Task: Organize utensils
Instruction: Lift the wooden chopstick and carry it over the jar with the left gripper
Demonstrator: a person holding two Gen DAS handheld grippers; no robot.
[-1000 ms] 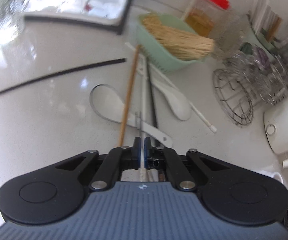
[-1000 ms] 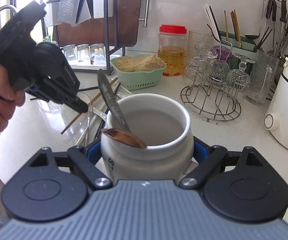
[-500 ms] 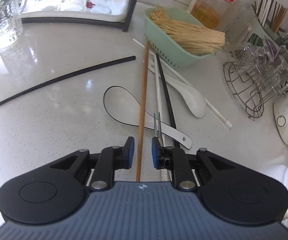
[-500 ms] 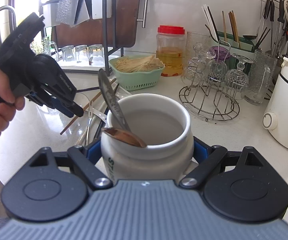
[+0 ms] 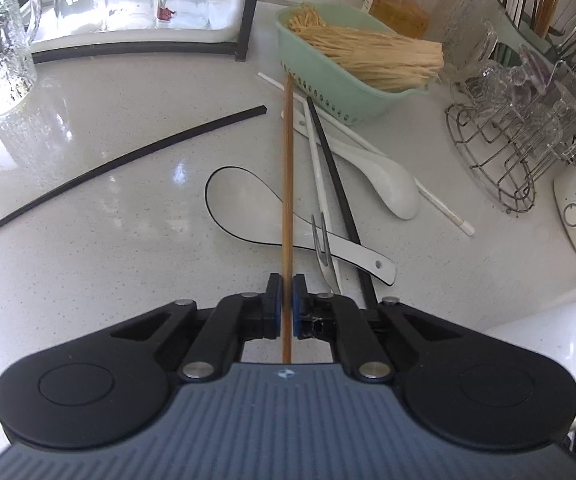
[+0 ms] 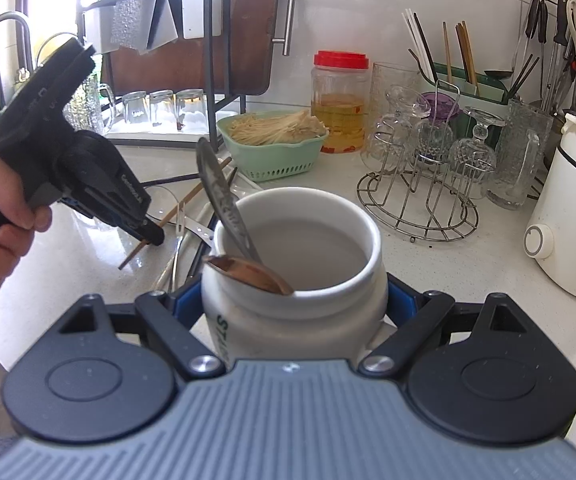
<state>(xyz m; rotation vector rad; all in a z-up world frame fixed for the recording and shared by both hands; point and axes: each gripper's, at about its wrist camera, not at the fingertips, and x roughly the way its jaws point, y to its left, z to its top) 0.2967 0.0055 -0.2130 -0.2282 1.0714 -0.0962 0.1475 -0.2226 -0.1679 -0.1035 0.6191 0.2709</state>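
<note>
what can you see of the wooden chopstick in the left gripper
The wooden chopstick is a single thin, straight, light-brown stick, bamboo or wood by its look. Its near end sits between the blue pads of the left gripper, whose jaws have just closed on it. From there it runs away across the white rice paddle toward the green basket. In the right wrist view it slants low over the counter; whether its far end rests there is unclear.

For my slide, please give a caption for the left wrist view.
Left gripper shut on a wooden chopstick lying across scattered spoons on the counter.
</note>
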